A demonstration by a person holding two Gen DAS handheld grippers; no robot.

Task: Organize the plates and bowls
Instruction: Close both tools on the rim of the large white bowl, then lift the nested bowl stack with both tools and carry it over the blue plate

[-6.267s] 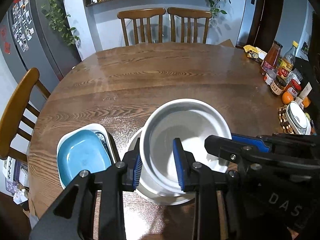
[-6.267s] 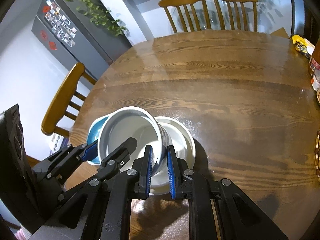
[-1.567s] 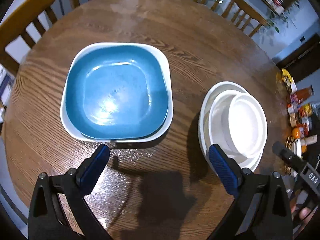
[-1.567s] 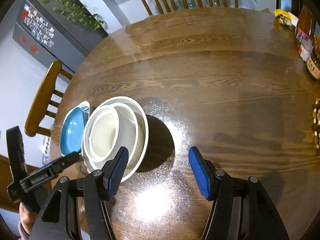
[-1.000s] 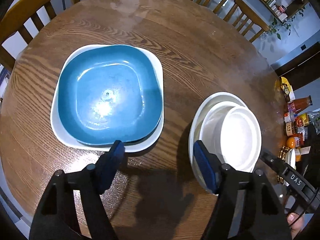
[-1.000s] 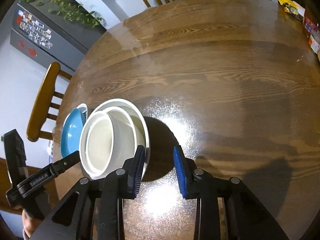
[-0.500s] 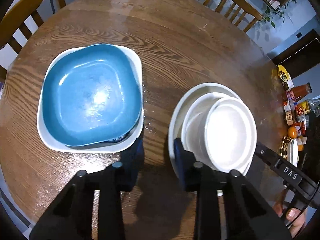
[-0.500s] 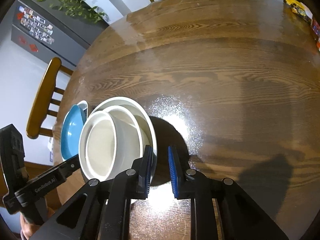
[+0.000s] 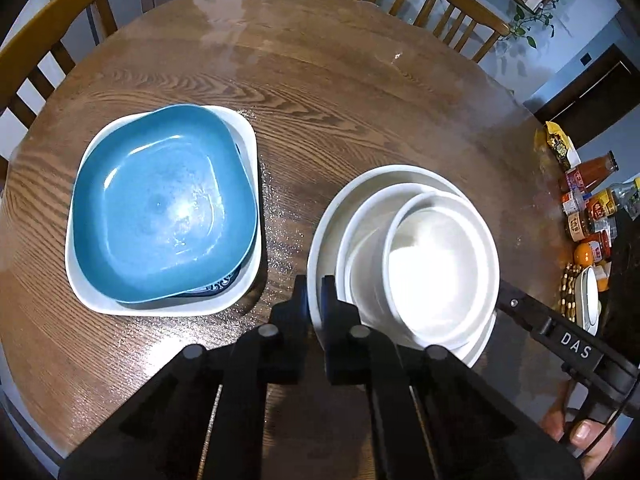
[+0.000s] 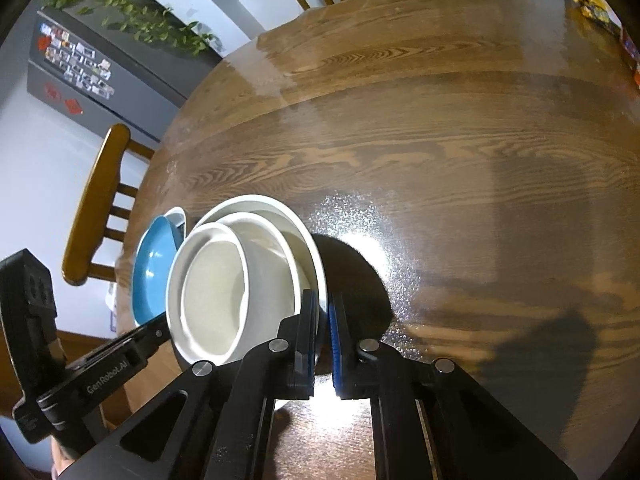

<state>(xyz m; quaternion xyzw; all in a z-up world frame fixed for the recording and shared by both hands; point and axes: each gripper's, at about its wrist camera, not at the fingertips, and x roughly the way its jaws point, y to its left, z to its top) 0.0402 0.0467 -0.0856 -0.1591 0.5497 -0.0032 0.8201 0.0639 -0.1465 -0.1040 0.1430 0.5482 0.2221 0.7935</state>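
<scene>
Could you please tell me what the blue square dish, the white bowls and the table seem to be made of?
Blue square dish: probably glazed ceramic, possibly melamine; glossy, with sharp highlights.
Stacked round white bowls: likely glazed ceramic; thick smooth rims, soft sheen.
Round brown table: wood or wood veneer, varnished; visible grain and glare.

We cannot read the labels on the jars and bottles (image 9: 588,208) at the table's (image 9: 360,92) right edge. The blue dish (image 10: 150,268) sits mostly hidden behind the white bowls (image 10: 224,292), and a patterned dish (image 9: 218,285) barely peeks from beneath it.

Left gripper (image 9: 315,289), right gripper (image 10: 323,307): jaws clamped.
</scene>
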